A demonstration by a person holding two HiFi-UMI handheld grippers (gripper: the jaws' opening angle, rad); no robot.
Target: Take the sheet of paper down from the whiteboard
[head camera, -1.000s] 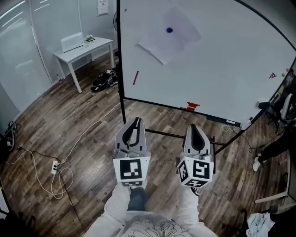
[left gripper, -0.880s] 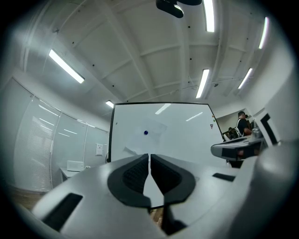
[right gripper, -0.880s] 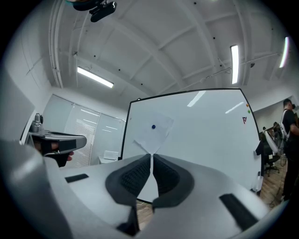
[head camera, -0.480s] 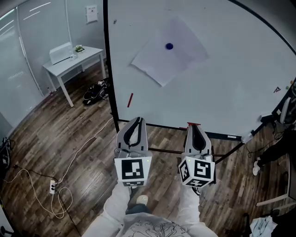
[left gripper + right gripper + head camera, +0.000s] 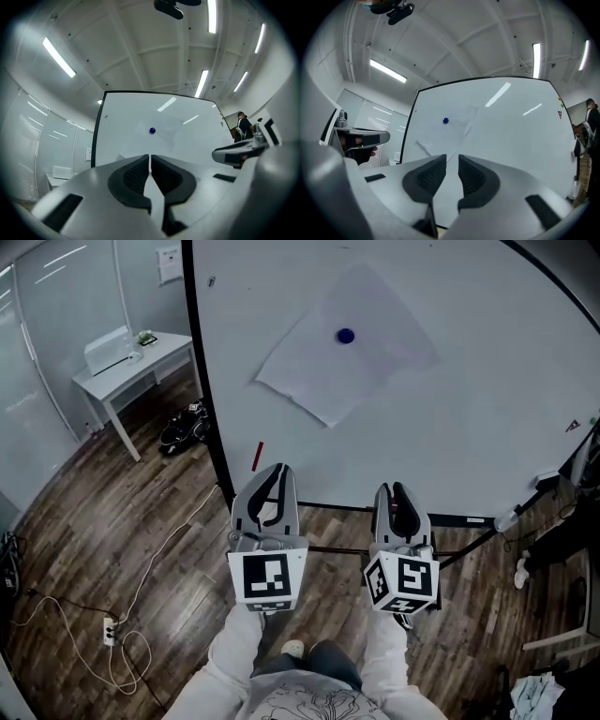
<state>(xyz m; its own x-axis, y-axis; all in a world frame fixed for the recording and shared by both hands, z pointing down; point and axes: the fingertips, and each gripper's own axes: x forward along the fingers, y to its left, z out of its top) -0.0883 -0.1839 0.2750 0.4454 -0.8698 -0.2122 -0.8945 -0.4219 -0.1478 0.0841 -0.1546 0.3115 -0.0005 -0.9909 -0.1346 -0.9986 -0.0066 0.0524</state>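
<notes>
Up ahead on whiteboard (image 5: 469, 409), sheet of paper (image 5: 323, 381) hangs tilted under blue magnet (image 5: 346, 335), low corner aimed btw my left gripper (image 5: 277, 471) & right gripper (image 5: 393, 489), neither clearly nearer. Left jaws together, empty; right jaws just been opening, nothing btw them.

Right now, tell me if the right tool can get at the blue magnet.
Probably yes, once closer: nothing stands between the right tool and the magnet. Its jaws have just been opening, with nothing between them.

Sheet of paper (image 5: 330, 369) on whiteboard (image 5: 487, 427)
</notes>
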